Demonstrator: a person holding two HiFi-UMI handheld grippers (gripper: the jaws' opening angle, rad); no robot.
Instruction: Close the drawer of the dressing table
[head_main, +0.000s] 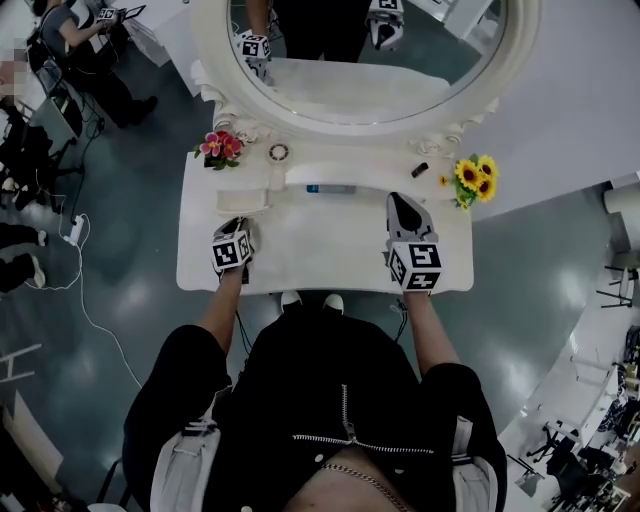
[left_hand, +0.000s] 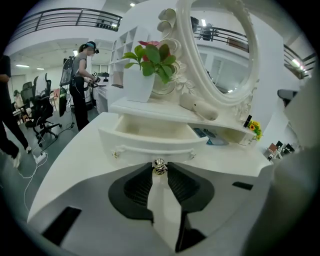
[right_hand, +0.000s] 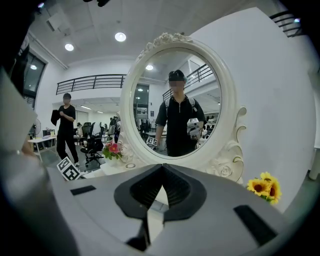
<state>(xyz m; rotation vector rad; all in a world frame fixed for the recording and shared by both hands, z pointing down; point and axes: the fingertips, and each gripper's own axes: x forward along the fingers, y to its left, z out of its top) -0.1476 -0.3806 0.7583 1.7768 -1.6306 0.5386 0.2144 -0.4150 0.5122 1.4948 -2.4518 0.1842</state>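
The left hand-held gripper (left_hand: 159, 165) is clenched on the small metal knob (left_hand: 159, 169) of the drawer (left_hand: 150, 142), its jaw tips pinching the knob from both sides. The drawer lies straight ahead of this hand-held gripper, pulled out over the white worktop (head_main: 320, 250) with its bare inside showing. Above and beyond it stands a pot of pink flowers (left_hand: 148, 57), with the oval mirror (left_hand: 220, 50) to the right. The right hand-held gripper (right_hand: 161, 166) is clenched on nothing, jaws pressed together, and sits over the worktop well apart from the drawer. It faces the mirror, with sunflowers (right_hand: 265, 187) to its right.
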